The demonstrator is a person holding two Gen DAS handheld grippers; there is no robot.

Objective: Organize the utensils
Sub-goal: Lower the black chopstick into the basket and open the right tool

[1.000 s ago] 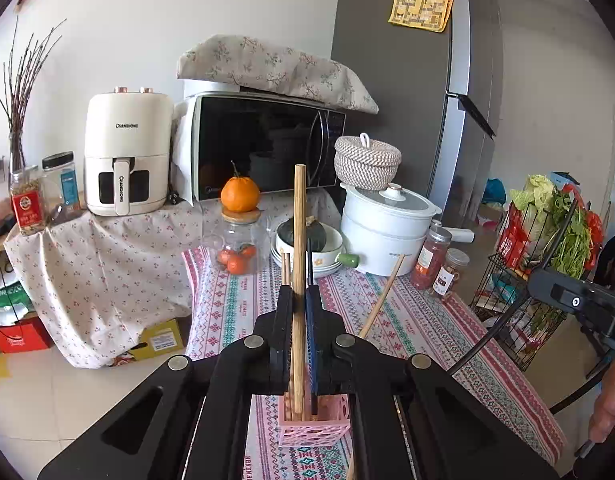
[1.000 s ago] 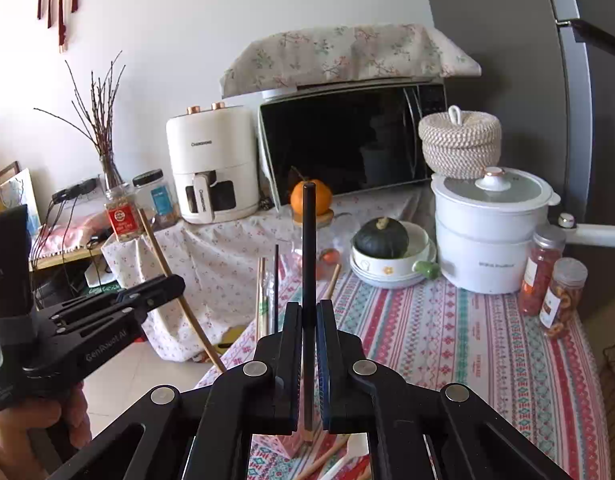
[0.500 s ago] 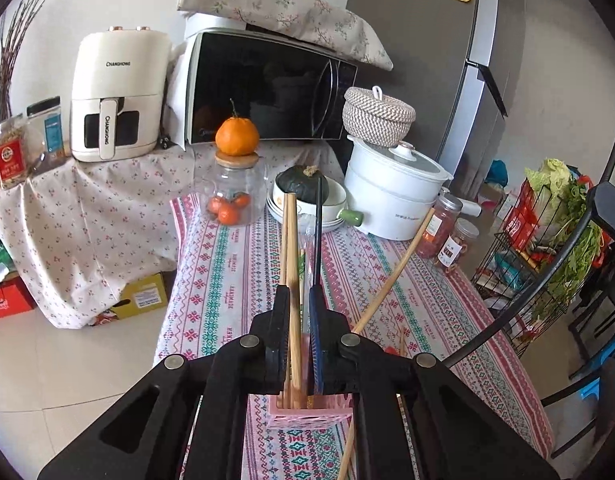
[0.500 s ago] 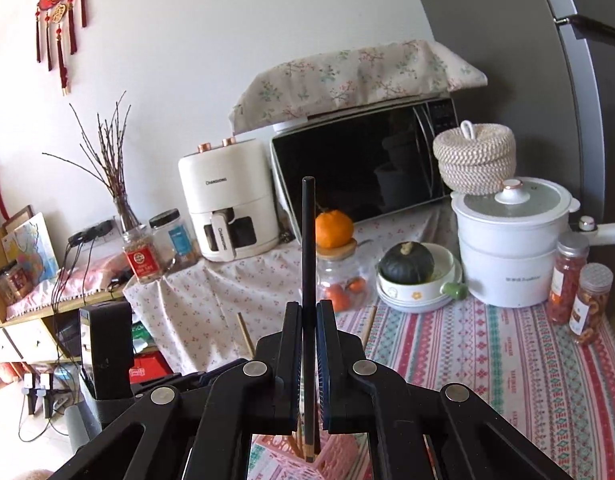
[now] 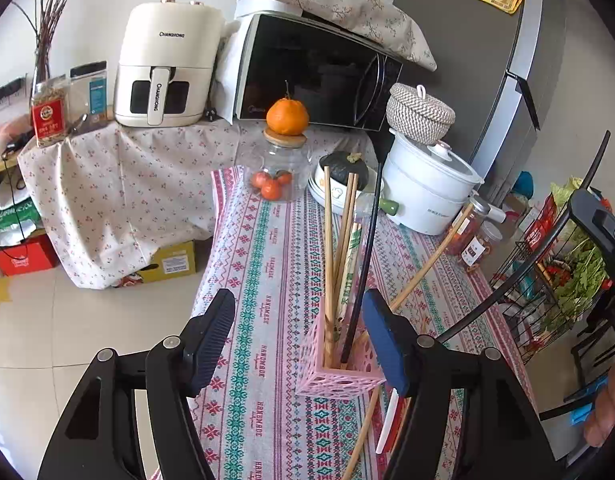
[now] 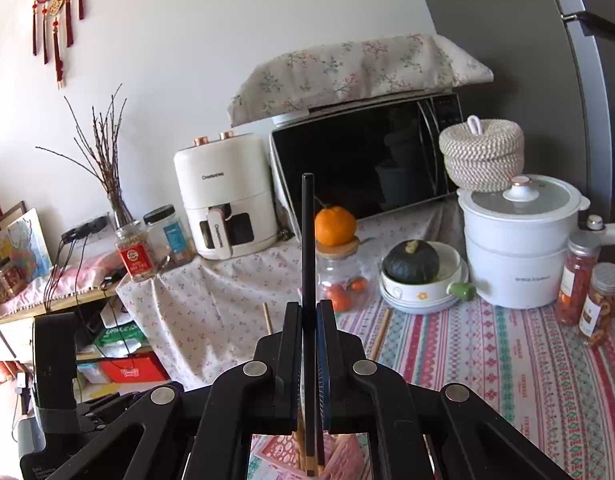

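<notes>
A pink lattice holder (image 5: pixel 335 372) stands on the patterned tablecloth (image 5: pixel 263 288) with several wooden chopsticks (image 5: pixel 327 248) and one black chopstick (image 5: pixel 367 248) upright in it. My left gripper (image 5: pixel 298 298) is just behind the holder and its jaws are opening. The holder and chopsticks sit between the fingers, and the pads touch nothing. My right gripper (image 6: pixel 309 314) is shut on another black chopstick (image 6: pixel 308 240), held upright. That chopstick's lower end shows over the pink holder (image 6: pixel 275 454) below the fingers. More wooden chopsticks (image 5: pixel 427 264) and a white utensil (image 5: pixel 387 420) lie loose beside the holder.
At the back of the table stand a glass jar (image 5: pixel 279 176) topped by an orange, a bowl with a dark squash (image 5: pixel 343 168), a white pot (image 5: pixel 427 184) and two spice jars (image 6: pixel 587 276). Behind are a microwave (image 5: pixel 319 76) and an air fryer (image 5: pixel 167 68). A chair back (image 5: pixel 547 240) curves at right.
The left jaws went from shut on a wooden chopstick to wide apart, leaving it standing in the holder. The left view dipped toward the table. The right gripper kept its black chopstick.
</notes>
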